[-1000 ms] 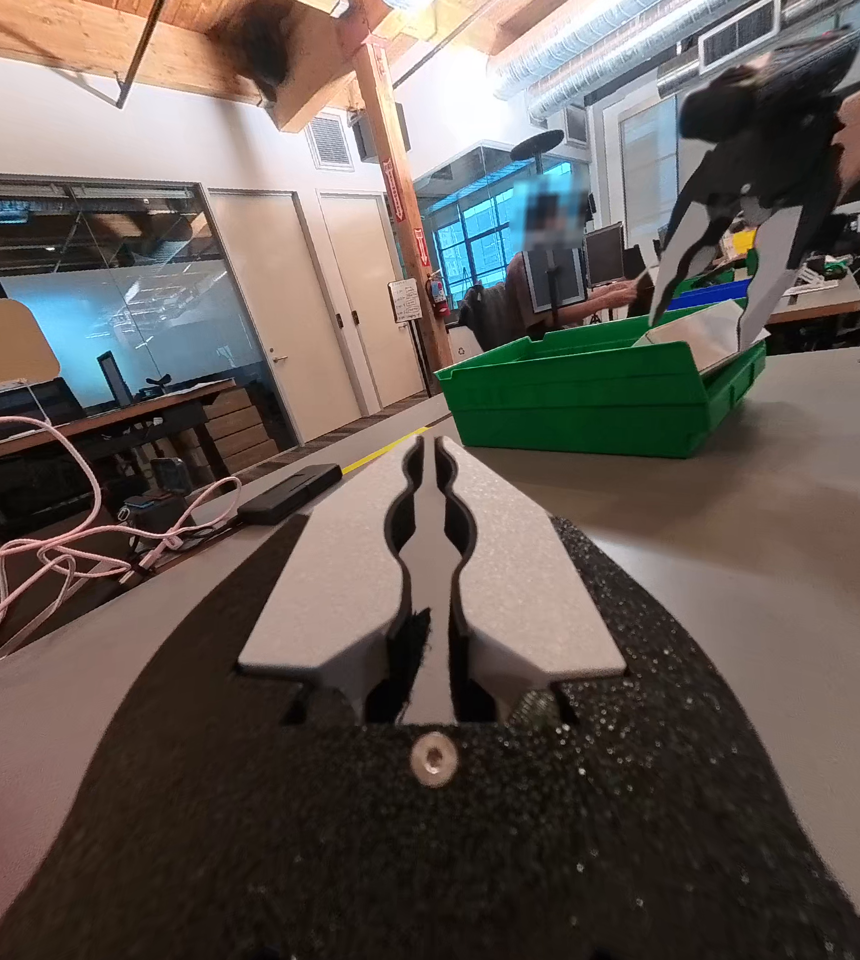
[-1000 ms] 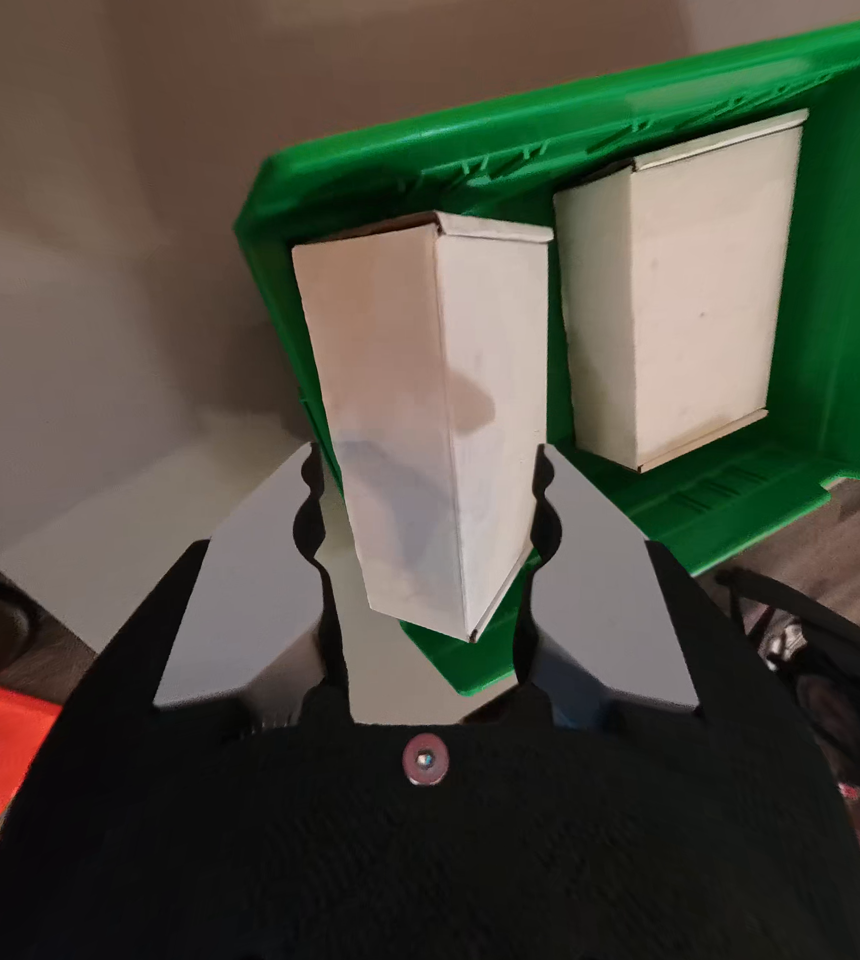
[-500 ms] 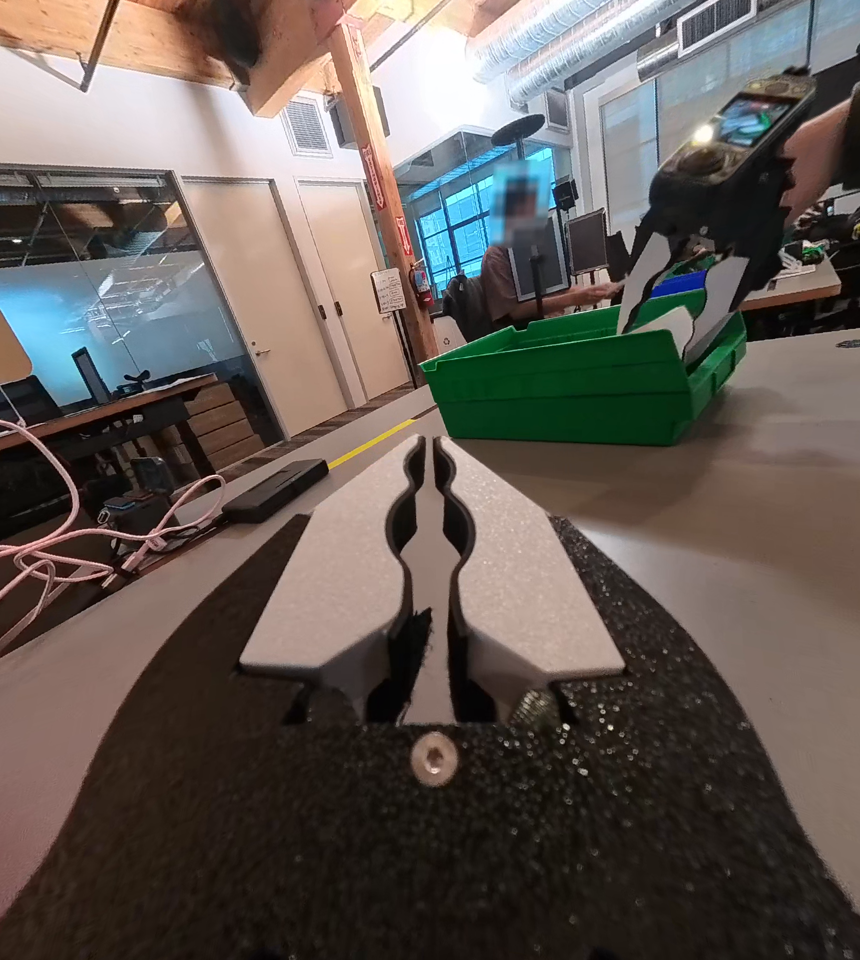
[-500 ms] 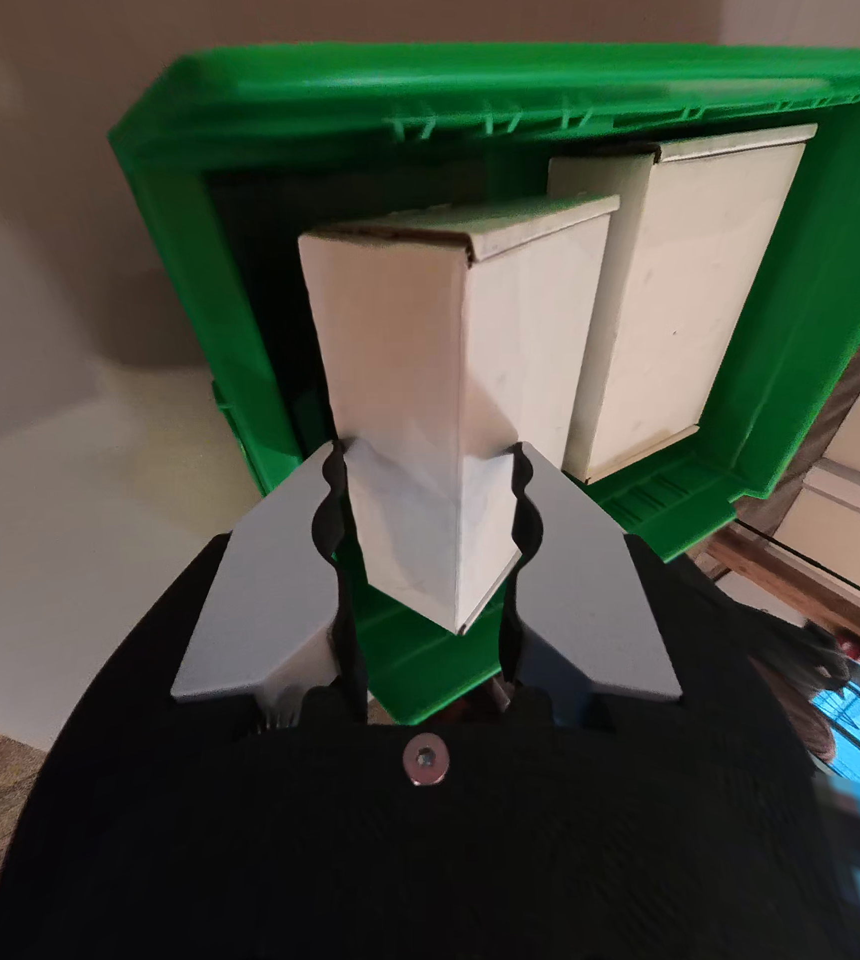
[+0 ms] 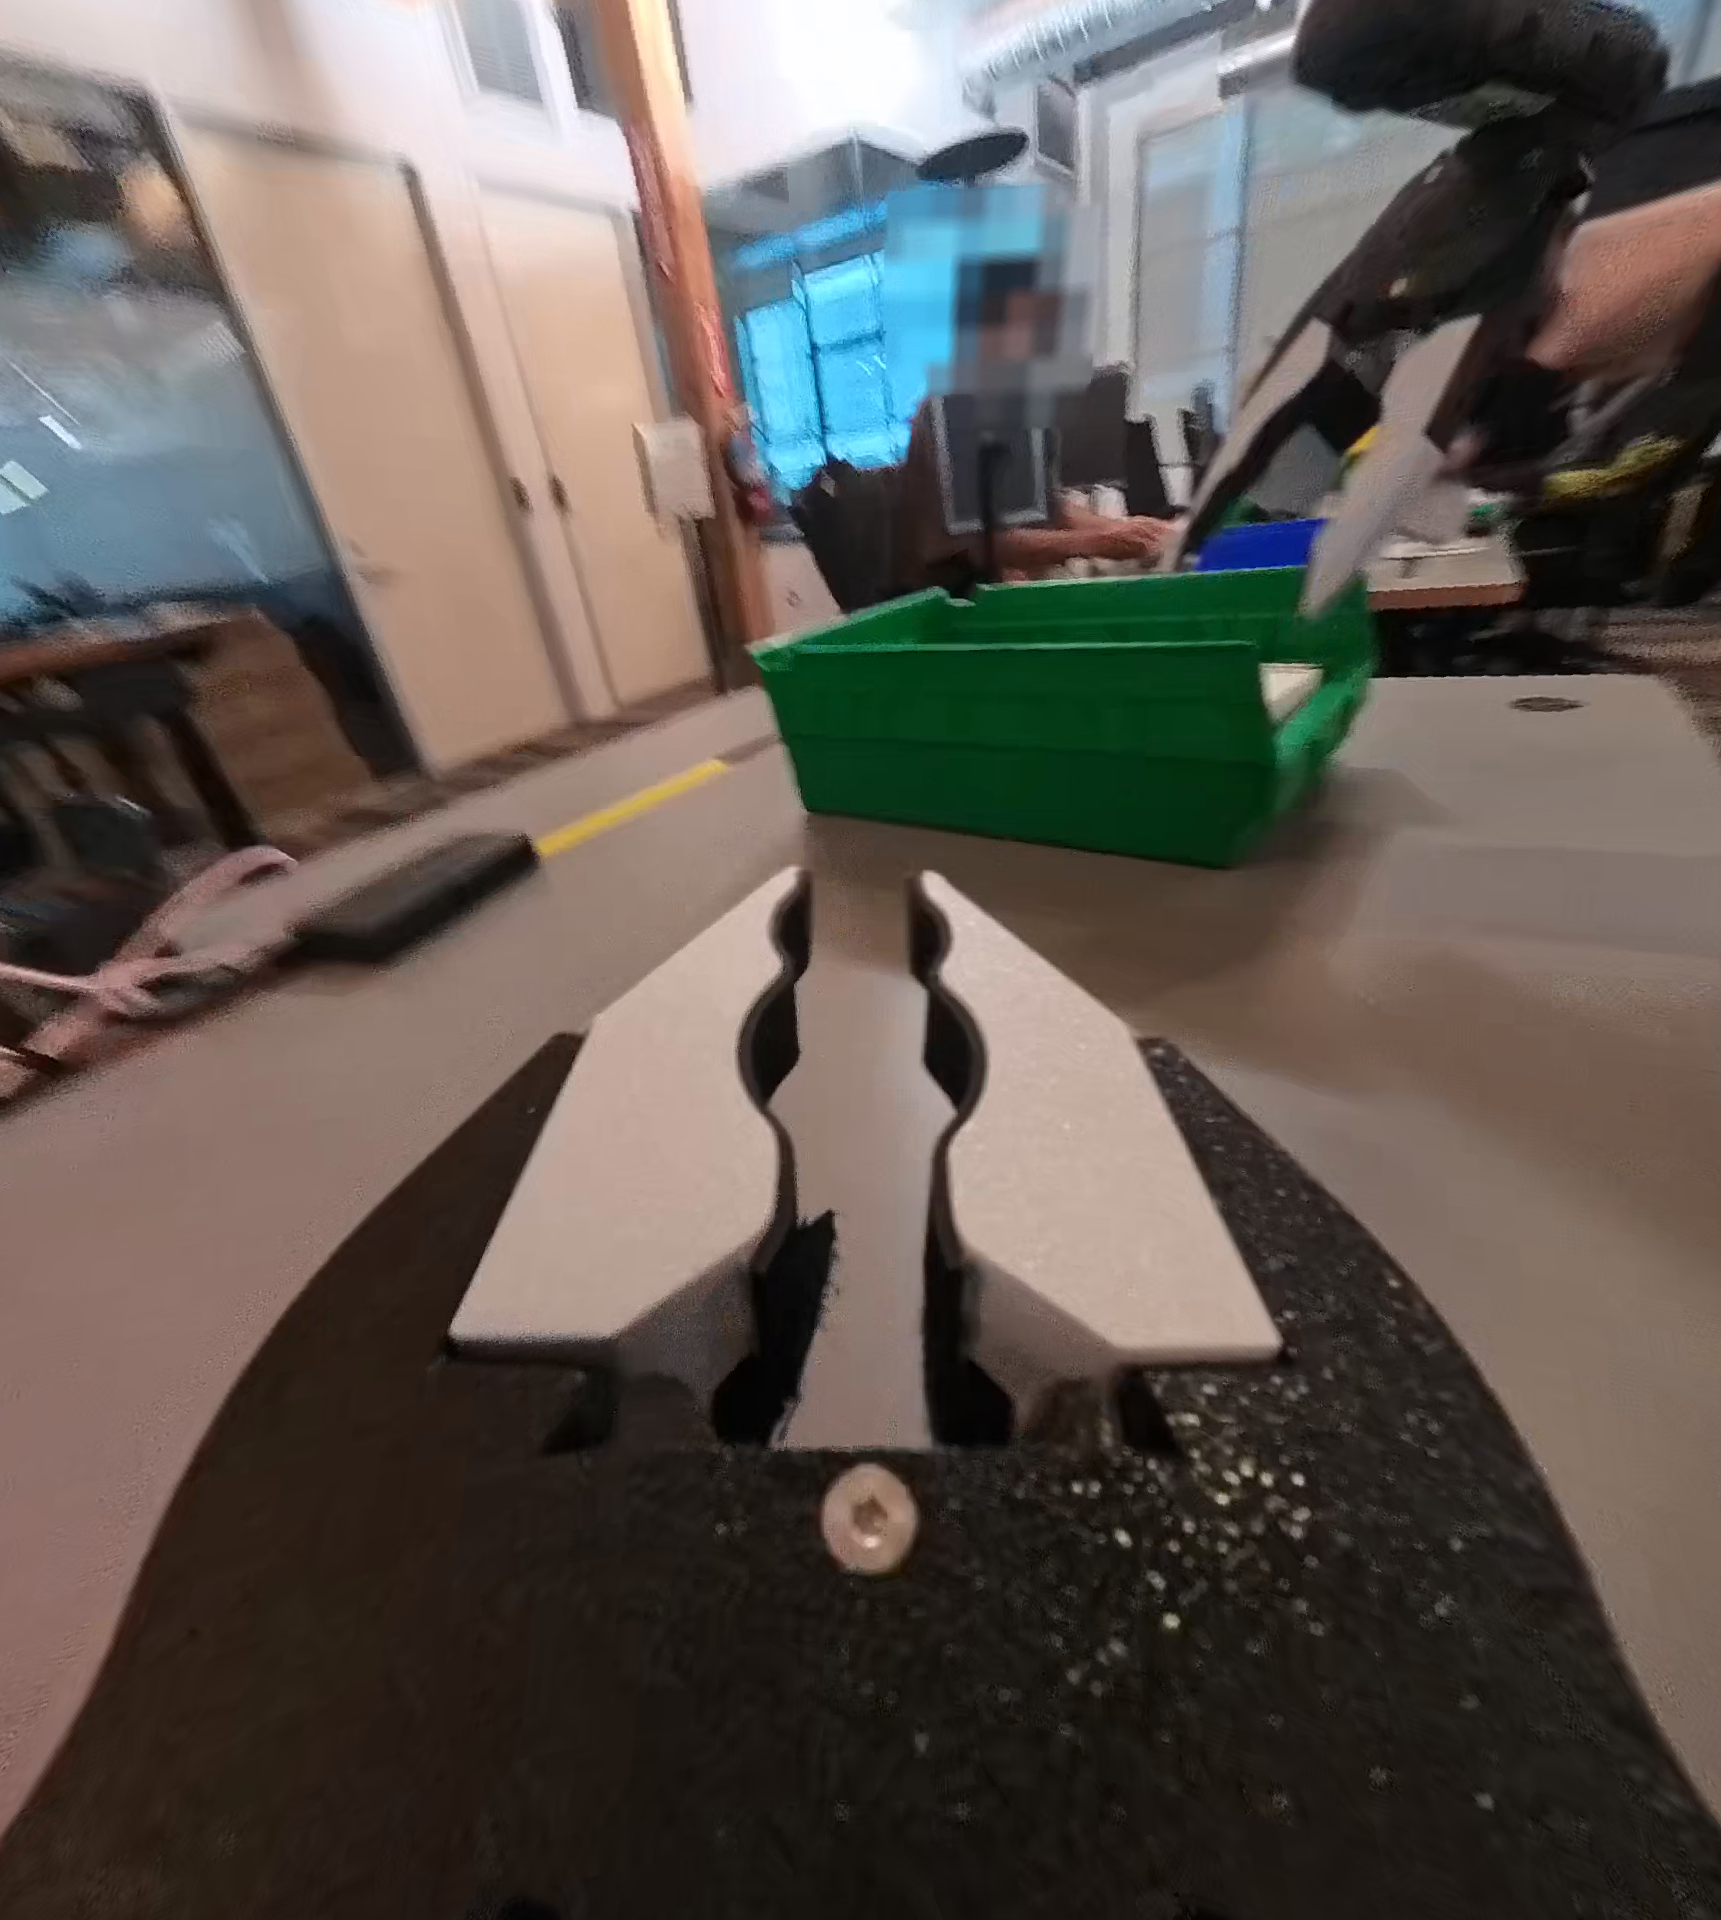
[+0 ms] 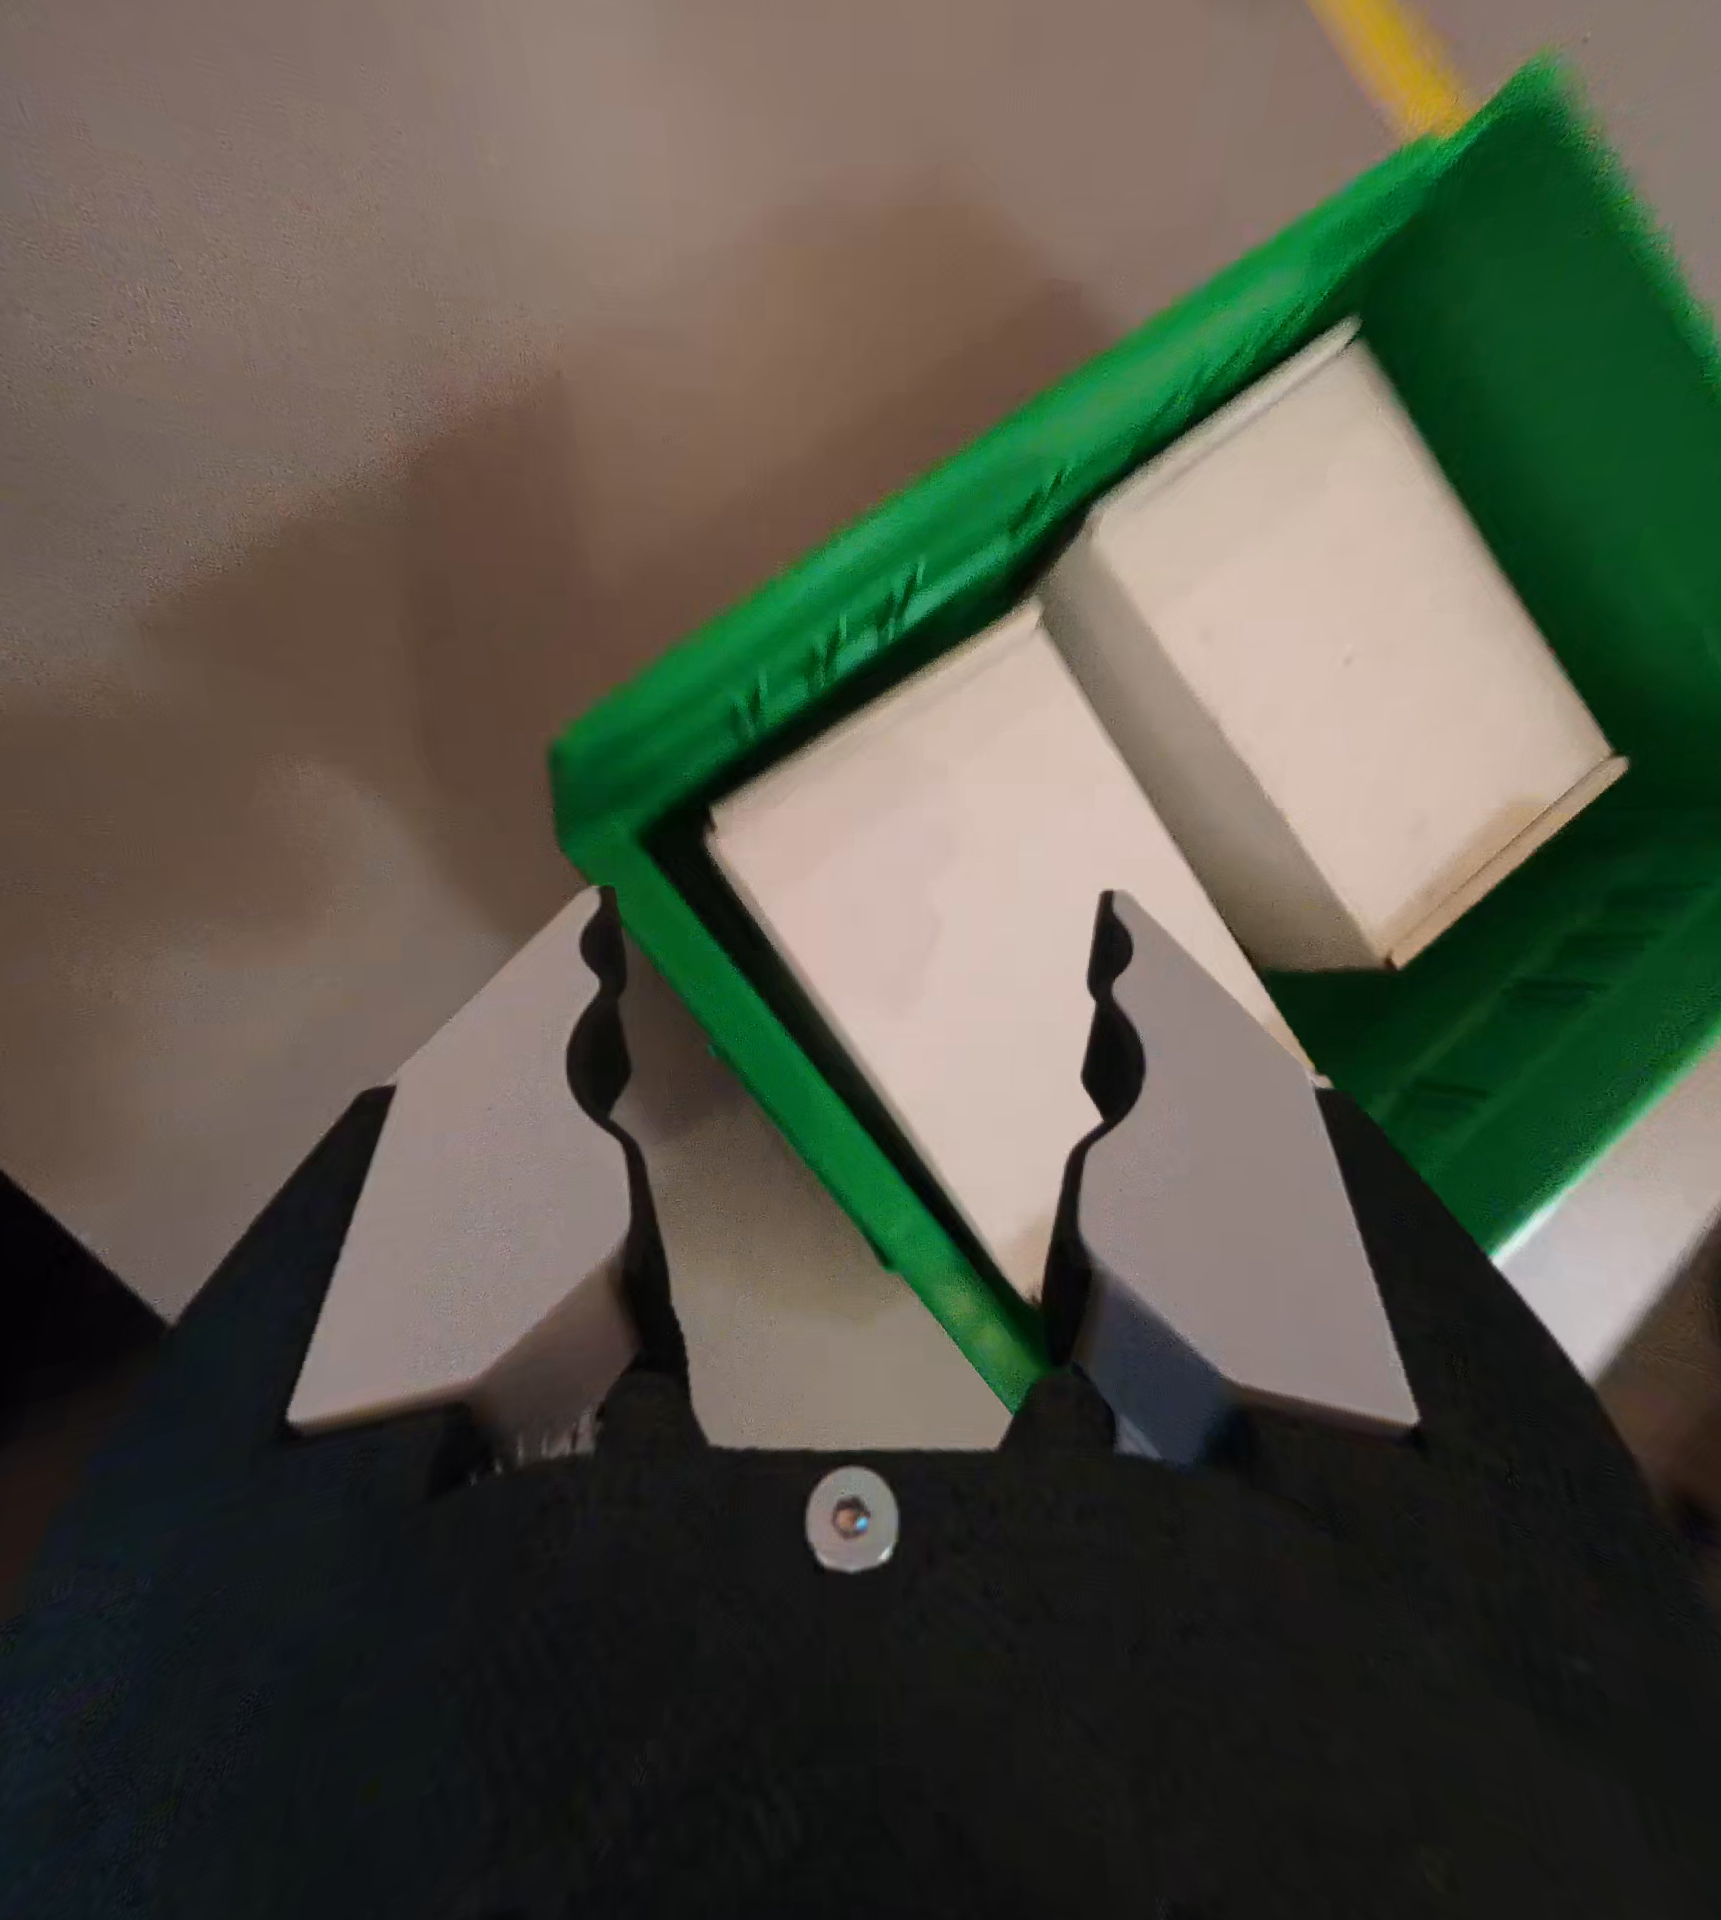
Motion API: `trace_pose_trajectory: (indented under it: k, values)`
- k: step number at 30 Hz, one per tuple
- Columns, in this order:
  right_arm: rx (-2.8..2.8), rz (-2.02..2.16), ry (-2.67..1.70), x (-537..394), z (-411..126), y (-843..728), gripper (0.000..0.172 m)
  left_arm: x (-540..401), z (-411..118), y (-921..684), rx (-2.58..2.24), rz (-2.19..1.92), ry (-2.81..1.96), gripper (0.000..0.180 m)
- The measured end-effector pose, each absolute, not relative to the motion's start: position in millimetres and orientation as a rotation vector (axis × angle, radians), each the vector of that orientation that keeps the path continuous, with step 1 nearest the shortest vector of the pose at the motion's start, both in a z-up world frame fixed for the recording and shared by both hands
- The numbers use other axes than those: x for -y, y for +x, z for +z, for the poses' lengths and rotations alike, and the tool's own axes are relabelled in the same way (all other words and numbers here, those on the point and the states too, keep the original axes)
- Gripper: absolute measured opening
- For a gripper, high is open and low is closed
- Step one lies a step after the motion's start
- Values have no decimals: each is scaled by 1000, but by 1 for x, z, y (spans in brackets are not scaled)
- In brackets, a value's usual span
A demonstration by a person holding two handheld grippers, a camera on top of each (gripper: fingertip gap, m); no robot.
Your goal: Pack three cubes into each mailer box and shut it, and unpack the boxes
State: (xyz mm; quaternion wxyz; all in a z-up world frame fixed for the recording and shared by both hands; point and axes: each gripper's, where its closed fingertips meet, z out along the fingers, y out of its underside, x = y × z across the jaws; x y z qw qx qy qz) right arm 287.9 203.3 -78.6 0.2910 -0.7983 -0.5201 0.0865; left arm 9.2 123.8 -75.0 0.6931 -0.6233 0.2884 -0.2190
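Observation:
In the right wrist view my right gripper (image 6: 854, 904) is wide open and empty, above the near corner of the green bin (image 6: 762, 1049). Two shut white mailer boxes lie side by side in the bin, the nearer box (image 6: 939, 935) below my jaws and the farther box (image 6: 1334, 665) beyond it. Neither pad touches a box. In the left wrist view my left gripper (image 5: 861, 883) lies low over the grey table (image 5: 1458, 935), jaws slightly parted with nothing between them. The green bin (image 5: 1043, 727) stands ahead, with the right gripper (image 5: 1261, 566) above its right end.
A flat black device (image 5: 399, 904) and pink cables (image 5: 108, 987) lie at the table's left edge. A person sits at a desk behind the bin (image 5: 1022, 499). A hand (image 5: 1645, 281) holds the right gripper. About 30 centimetres separates my left fingertips from my right.
My right gripper let go of the white box, which now lies flat in the bin; its jaws opened wide and drew back. My left jaws parted slightly from shut.

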Motion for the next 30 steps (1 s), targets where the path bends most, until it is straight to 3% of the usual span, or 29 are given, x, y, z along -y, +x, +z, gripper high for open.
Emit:
trace_pose_trajectory:
  k: [5,6,8,10,12,15,18,23,28,30]
  values:
    - [797,43,-1871,-235,-33,344,93,-115,-56,-4,-592,-527,-1457,52]
    - [686,-52,-1840,-239,-32,368,92,-115,-47,-17,-556,-450,-1448,48]
    - [469,-106,-1835,-241,-41,405,84,-114,-34,-43,-490,-332,-1446,16]
    - [307,11,-1880,-241,-64,418,78,-115,-27,-65,-422,-274,-1476,16]
    - [215,71,-1941,-243,-89,423,75,-119,-26,-93,-346,-151,-1532,35]
    - [208,7,-2019,-245,-117,430,66,-121,-31,-142,-194,58,-1612,77]
    - [254,63,-2024,-250,-123,421,44,-121,-62,-164,-103,63,-1774,86]
    - [260,104,-2043,-249,-125,420,34,-128,-112,-183,-30,144,-1987,110]
    - [284,188,-2051,-245,-126,411,44,-140,-125,-189,-11,208,-2045,106]
    - [262,228,-2054,-246,-127,410,45,-143,-127,-193,-16,234,-2062,95]
